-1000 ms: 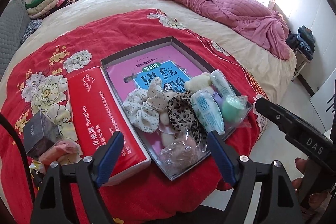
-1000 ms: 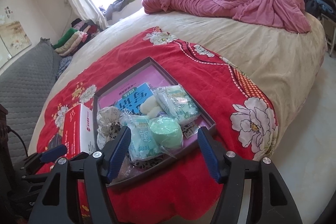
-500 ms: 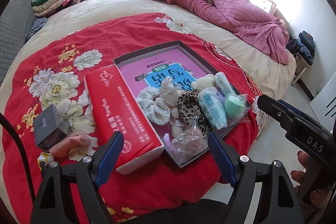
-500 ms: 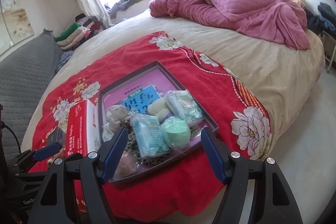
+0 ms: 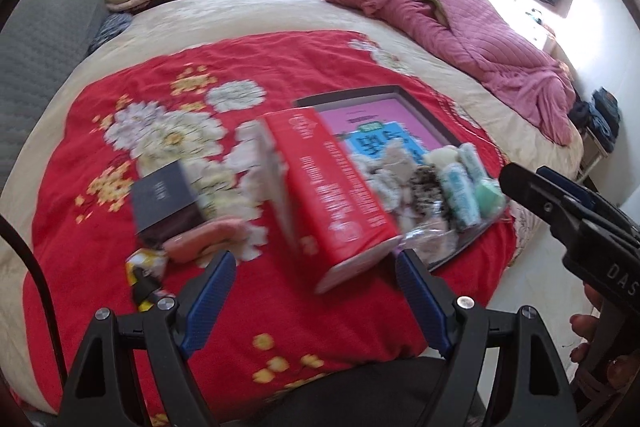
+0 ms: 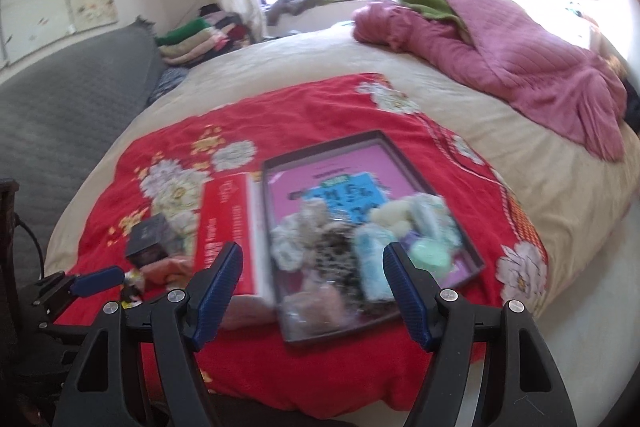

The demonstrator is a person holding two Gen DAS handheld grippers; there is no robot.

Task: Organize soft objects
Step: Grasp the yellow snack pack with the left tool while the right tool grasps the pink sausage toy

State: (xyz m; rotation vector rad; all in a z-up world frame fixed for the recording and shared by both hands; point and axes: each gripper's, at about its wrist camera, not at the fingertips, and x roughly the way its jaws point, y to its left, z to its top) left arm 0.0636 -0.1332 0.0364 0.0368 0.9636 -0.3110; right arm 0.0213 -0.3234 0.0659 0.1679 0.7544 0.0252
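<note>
A wide bed (image 5: 280,15) fills the room, its cream cover bare toward the far edge, where a crumpled pink quilt (image 5: 472,27) lies along the right side. A red blanket (image 5: 132,155) with white and yellow flowers is spread over the near half. On it sits a shallow dark tray (image 6: 424,163) with a pink-and-blue printed sheet in its bottom; its near end holds a heap of soft objects, among them a pale floral scrunchie (image 6: 290,247), a leopard-print scrunchie (image 6: 340,259), two light-blue packets (image 6: 372,259), a cream puff (image 6: 394,217) and a mint-green sponge (image 6: 430,255) in wrap, all blurred. Just left of the tray lies a long red box (image 5: 336,187), and further left a small dark box (image 5: 164,195) stands beside a pink roll (image 5: 204,239) and a yellow-wrapped item (image 5: 146,263). The left gripper (image 5: 316,301) hangs over the blanket's near edge, fingers wide apart and holding nothing; the right gripper (image 6: 314,293) hangs before the tray, fingers likewise spread and empty.
</note>
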